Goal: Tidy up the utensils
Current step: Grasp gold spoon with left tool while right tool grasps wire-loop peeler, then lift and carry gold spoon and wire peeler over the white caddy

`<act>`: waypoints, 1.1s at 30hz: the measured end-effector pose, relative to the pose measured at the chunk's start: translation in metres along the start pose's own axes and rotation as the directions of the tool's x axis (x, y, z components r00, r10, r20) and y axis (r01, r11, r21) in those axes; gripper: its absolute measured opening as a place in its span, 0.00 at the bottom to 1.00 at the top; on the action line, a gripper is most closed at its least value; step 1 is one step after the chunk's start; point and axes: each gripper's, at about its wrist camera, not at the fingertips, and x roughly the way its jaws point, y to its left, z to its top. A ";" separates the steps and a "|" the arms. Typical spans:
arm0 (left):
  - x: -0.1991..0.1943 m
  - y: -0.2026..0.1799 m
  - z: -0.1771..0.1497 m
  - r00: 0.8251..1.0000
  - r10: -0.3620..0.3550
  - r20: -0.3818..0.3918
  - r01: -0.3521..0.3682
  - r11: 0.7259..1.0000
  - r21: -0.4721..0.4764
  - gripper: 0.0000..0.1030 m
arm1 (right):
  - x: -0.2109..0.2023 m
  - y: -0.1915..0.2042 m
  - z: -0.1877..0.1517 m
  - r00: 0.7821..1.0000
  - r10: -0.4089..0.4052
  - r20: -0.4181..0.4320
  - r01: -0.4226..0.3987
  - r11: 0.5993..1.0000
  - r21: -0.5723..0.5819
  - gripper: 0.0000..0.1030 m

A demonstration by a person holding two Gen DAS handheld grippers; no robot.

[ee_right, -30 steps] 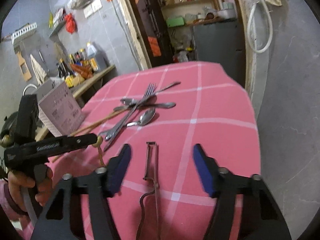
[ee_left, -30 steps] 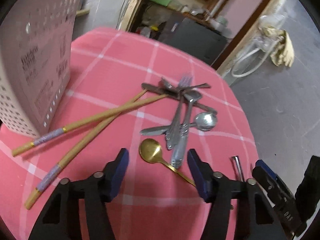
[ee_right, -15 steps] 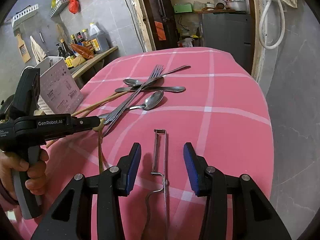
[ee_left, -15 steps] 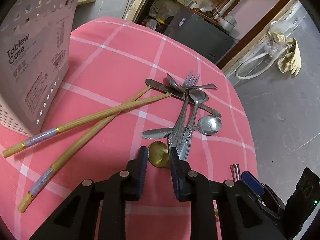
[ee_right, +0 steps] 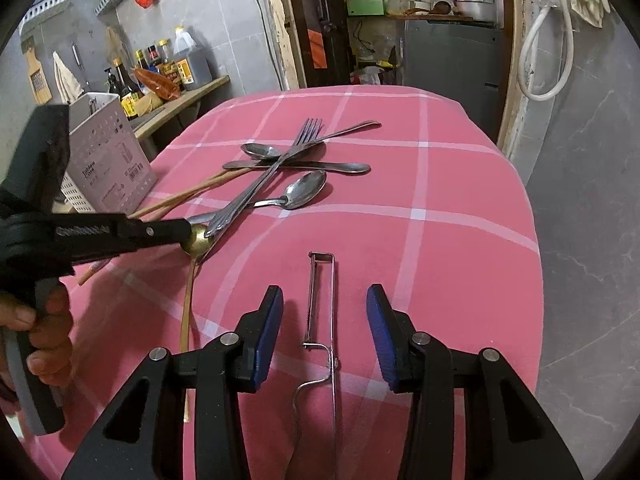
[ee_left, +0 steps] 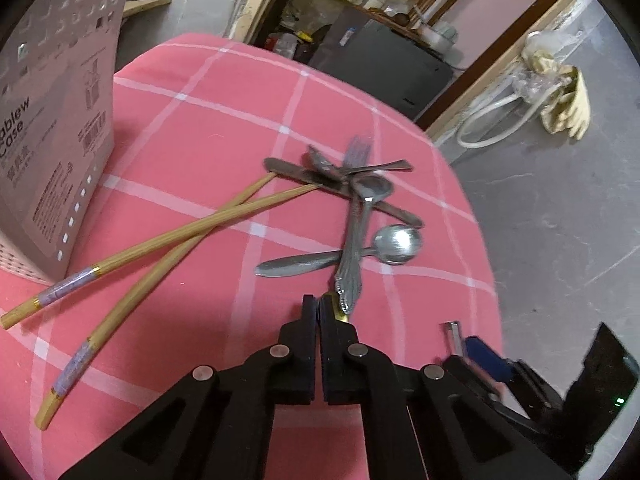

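Observation:
My left gripper [ee_left: 319, 304] is shut on the bowl of a gold spoon [ee_right: 197, 236], seen side-on in the right wrist view [ee_right: 186, 231]; the spoon's handle runs back over the pink cloth. Just beyond lies a crossed pile of silver forks and spoons [ee_left: 354, 216], also in the right wrist view [ee_right: 296, 164]. Two wooden chopsticks [ee_left: 160, 244] lie to the left. My right gripper [ee_right: 324, 312] is open, its blue pads either side of a metal wire peeler [ee_right: 322, 320] on the cloth.
A perforated white tableware case [ee_left: 48, 136] stands at the table's left edge, also in the right wrist view [ee_right: 108, 156]. The round pink-checked table [ee_right: 440, 240] drops off to grey floor on the right. Bottles stand on a counter [ee_right: 168, 76] behind.
My left gripper has closed fully onto the gold spoon's bowl. My right gripper has opened a little wider over the peeler.

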 end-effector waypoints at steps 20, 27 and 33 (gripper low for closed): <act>0.013 0.004 -0.010 0.966 -0.166 -0.199 0.151 0.985 -0.089 0.03 | -0.004 -0.013 -0.015 0.998 0.050 -0.028 -0.046 0.992 0.114 0.11; 0.020 0.003 -0.010 0.958 -0.195 -0.209 0.180 0.979 -0.093 0.03 | -0.004 -0.015 -0.015 0.998 0.062 -0.027 -0.058 0.991 0.121 0.11; 0.004 -0.010 -0.008 0.972 -0.168 -0.163 0.172 0.985 0.010 0.02 | -0.016 -0.018 -0.018 0.995 0.097 0.016 -0.099 0.979 0.177 0.10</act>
